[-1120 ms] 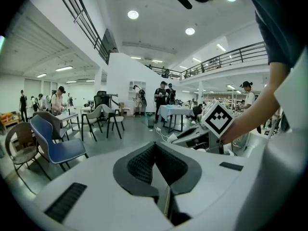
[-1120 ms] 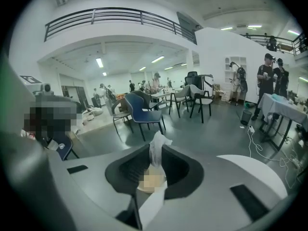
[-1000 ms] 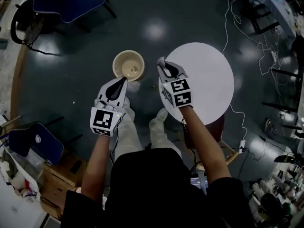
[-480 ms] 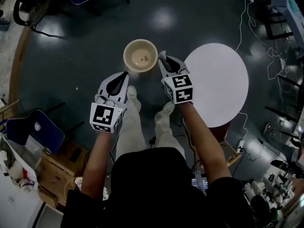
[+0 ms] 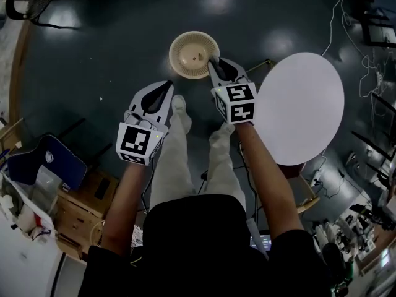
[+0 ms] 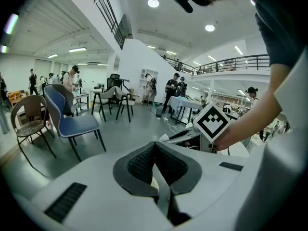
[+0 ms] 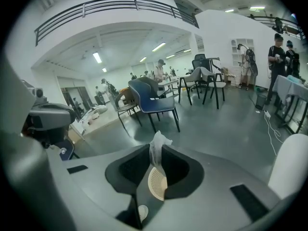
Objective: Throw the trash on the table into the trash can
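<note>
A beige slatted trash can (image 5: 193,54) stands on the dark floor, left of the round white table (image 5: 300,107). My right gripper (image 5: 213,62) hangs over the can's right rim, shut on a crumpled white tissue (image 7: 157,146) that sticks up between its fingertips (image 7: 155,150). Below the jaws the can (image 7: 157,183) shows through the gap. My left gripper (image 5: 166,86) is lower left of the can, apart from it. Its dark pads (image 6: 155,146) meet at the tip with nothing between them. The tabletop looks bare.
The person's legs and shoes (image 5: 178,104) stand between the grippers, just before the can. A blue chair (image 5: 46,166) and a wooden cabinet (image 5: 80,212) are at the left. Cables (image 5: 365,73) trail right of the table. More chairs (image 6: 72,121) and people stand farther off.
The right gripper has moved with the tissue from the table's edge to over the can's rim. The left gripper has moved along beside it. The can now lies closer ahead.
</note>
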`<state>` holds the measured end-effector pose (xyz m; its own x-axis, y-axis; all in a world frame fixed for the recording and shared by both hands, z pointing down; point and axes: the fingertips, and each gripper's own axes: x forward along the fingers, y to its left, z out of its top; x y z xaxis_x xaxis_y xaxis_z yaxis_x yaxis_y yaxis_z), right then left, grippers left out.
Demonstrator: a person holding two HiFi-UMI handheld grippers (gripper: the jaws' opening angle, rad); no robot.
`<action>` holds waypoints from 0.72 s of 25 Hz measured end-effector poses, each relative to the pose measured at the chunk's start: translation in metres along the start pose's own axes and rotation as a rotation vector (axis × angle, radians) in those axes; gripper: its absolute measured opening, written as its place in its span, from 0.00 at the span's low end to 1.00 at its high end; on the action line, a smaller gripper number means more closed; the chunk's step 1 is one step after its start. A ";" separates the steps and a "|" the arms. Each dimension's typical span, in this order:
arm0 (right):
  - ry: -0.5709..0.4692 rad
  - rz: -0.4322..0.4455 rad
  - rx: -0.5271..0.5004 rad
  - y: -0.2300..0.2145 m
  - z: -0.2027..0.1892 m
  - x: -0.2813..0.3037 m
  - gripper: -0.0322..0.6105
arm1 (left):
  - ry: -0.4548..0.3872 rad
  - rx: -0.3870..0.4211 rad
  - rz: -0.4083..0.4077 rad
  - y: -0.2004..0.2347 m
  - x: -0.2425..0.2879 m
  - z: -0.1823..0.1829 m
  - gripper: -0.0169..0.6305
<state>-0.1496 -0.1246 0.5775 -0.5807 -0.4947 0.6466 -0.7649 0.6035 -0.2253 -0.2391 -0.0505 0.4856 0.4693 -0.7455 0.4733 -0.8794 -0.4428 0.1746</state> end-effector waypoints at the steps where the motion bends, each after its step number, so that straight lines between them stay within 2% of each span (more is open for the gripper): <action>1: 0.005 -0.002 0.005 -0.001 -0.003 0.009 0.19 | 0.010 -0.007 -0.006 0.005 0.005 -0.006 0.05; 7: 0.036 -0.025 0.033 -0.015 -0.028 0.050 0.19 | 0.033 -0.048 -0.045 0.020 0.035 -0.036 0.05; 13: 0.069 -0.055 0.066 -0.032 -0.061 0.099 0.19 | 0.045 -0.171 -0.037 0.049 0.071 -0.068 0.05; 18: 0.100 -0.068 0.073 -0.039 -0.093 0.142 0.19 | 0.074 -0.173 -0.037 0.072 0.089 -0.106 0.05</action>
<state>-0.1759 -0.1601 0.7462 -0.4986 -0.4659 0.7310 -0.8220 0.5217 -0.2282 -0.2688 -0.0960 0.6324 0.5001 -0.6890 0.5245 -0.8652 -0.3724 0.3357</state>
